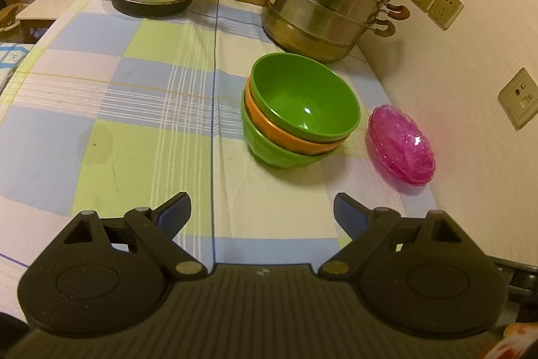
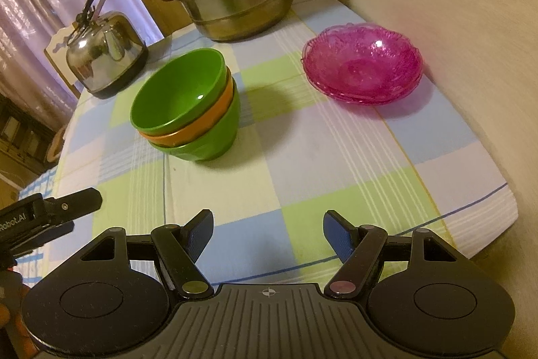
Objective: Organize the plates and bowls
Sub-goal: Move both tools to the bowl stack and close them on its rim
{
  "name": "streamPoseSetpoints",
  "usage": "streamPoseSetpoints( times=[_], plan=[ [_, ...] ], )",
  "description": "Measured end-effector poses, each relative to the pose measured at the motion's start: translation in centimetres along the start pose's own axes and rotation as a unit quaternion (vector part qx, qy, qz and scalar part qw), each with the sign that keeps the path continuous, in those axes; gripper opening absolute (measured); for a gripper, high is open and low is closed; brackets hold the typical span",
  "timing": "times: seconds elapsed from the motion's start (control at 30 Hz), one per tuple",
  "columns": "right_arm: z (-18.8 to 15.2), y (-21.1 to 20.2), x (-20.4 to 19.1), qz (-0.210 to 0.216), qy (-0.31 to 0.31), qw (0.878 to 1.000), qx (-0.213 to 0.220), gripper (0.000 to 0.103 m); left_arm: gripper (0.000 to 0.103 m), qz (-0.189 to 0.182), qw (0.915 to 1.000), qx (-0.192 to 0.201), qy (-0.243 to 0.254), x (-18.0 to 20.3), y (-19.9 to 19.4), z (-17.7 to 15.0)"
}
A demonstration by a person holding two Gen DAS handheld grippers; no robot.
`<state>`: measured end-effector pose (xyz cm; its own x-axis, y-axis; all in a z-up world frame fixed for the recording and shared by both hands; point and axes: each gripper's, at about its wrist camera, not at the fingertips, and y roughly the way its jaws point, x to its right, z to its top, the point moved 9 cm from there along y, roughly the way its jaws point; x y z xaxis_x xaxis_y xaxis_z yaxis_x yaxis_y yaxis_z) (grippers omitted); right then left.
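Ahead, well beyond both empty, wide-open grippers (image 1: 262,216) (image 2: 268,232), the green-orange-green bowls (image 1: 299,110) sit nested; pink plates (image 1: 401,145) are stacked near the table's wall edge.

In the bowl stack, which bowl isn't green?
The middle bowl: it is orange, nested between the green top bowl and the green bottom bowl. Only its rim shows.
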<state>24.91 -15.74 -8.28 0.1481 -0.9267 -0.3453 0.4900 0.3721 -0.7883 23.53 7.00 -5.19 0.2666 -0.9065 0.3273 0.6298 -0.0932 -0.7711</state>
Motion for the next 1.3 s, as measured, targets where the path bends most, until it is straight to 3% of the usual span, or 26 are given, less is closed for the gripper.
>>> streamPoseSetpoints(
  times=[0.43, 0.73, 1.17, 1.3],
  plan=[
    [7.4, 1.2, -1.4, 0.044, 0.04, 0.998, 0.024, 0.072, 0.089, -0.018, 0.9998, -0.001, -0.007, 0.5, 3.0, 6.4],
    [11.1, 5.9, -3.0, 0.054, 0.035, 0.998, 0.004, 0.072, 0.078, -0.038, 0.9977, -0.043, -0.036, 0.0, 8.0, 9.8],
    [12.4, 11.9, -3.4, 0.061, 0.044, 0.996, -0.04, 0.071, 0.058, -0.037, 0.9943, -0.087, -0.049, -1.1, 14.1, 9.8],
    [12.4, 13.0, -3.4, 0.061, 0.042, 0.996, -0.05, 0.061, 0.054, -0.041, 0.9938, -0.092, -0.048, -1.2, 14.6, 9.6]
  ],
)
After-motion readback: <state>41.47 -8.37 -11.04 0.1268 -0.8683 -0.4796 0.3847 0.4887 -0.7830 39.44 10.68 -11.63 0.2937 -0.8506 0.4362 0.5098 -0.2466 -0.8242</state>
